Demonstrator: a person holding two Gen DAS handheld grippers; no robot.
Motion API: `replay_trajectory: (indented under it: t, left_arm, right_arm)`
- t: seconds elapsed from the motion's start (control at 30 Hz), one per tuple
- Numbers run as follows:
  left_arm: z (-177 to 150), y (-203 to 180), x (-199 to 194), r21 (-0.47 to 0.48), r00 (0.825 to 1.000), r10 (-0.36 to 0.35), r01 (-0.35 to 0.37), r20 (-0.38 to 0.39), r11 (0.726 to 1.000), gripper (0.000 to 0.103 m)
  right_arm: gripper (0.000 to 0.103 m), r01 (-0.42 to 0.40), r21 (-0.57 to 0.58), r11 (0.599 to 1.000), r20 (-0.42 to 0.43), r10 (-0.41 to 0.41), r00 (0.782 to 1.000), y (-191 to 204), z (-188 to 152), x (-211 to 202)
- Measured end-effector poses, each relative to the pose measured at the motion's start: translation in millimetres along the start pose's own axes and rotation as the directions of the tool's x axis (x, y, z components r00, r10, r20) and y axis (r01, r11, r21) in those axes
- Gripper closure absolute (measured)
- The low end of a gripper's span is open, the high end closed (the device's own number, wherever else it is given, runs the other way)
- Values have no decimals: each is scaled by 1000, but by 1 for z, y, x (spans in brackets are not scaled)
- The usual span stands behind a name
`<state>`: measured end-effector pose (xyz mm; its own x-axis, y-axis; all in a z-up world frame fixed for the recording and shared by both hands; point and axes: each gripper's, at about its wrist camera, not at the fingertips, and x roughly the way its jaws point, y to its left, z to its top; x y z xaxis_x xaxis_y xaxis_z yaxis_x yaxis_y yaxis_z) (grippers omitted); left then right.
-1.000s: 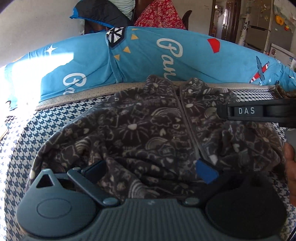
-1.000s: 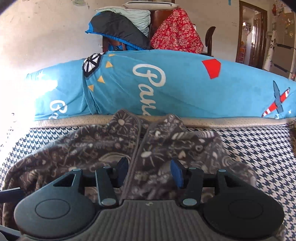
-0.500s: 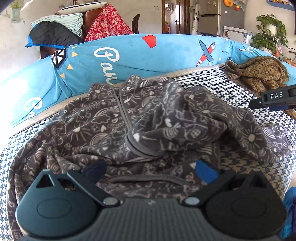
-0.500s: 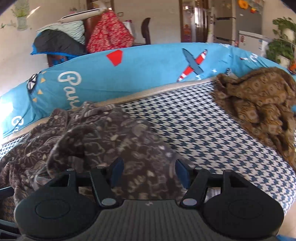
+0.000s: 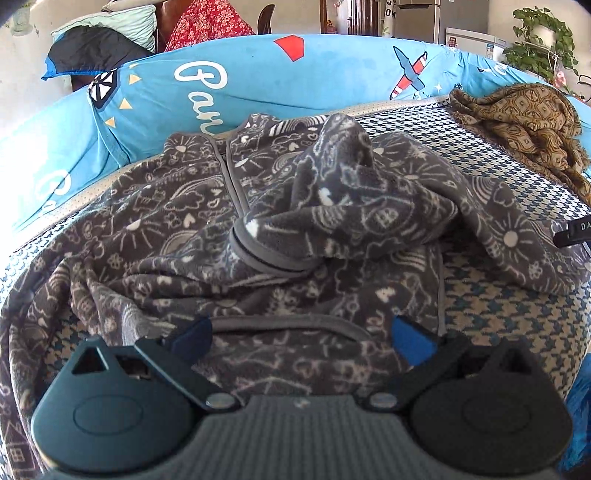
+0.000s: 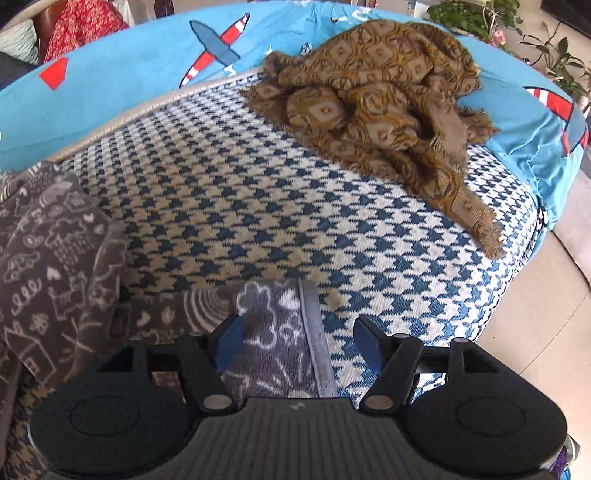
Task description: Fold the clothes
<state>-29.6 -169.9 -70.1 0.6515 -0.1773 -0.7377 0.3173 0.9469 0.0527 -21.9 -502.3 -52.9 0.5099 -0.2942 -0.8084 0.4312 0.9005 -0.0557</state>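
A grey fleece top (image 5: 258,229) printed with pale doodles lies spread and rumpled on the houndstooth mat (image 6: 295,206), its zip running up toward the blue cushion (image 5: 332,81) at the back. One sleeve is thrown across the chest, its banded cuff (image 5: 273,258) lying near the middle of the garment. The other side of the top trails off toward the right of the mat.

The left gripper (image 5: 301,338) hangs over the near hem with its fingers spread wide. The hem band lies between and below them, but the blue pads (image 5: 410,339) do not press on it. The tip of the other gripper, marked with white letters, pokes in at the right edge of this view.

The right gripper (image 6: 297,343) is over the top's right-hand edge, where a flap of fleece with a grey trim (image 6: 314,332) lies on the mat. Its jaws are opening: the flap sits between them, close by the left pad, while the right pad stands clear over bare mat. I cannot tell whether the left pad touches the cloth.

Farther back on the mat, well apart from the top, a brown patterned cloth (image 6: 384,107) lies in a crumpled heap against the cushion. Leafy plants (image 6: 472,14) stand beyond it.
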Motion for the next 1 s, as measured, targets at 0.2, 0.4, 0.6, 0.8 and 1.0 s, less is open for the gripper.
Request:
replay_trajectory:
  t: [0.2,0.4,0.6,0.8,1.0]
  left_arm:
    - [-2,4,11,-29,999,-10,8,-43,1000,0]
    - [-4,8,17,-55,997,-24,20,-70,998,0]
    - [-4,8,19,-57,997,-28,24,-73,998,0]
    - [-2,11,20,-64,996,-40,35,-81,997,0]
    - [0,11,21,-63,995,-45,40,-86,997,0]
  right_arm:
    - [70,-53,-86,995,28,55,998,18,-7,-6]
    - [94,-43,-154,987,70,54,996,39,-8,-8]
    - [95,151,-34,988,335,-131,933,25,16,-29]
    - [95,361,219,907,497,-422,758,-4,48,-36]
    - [73,377,170,911,435,-412,800,-3,49,-27]
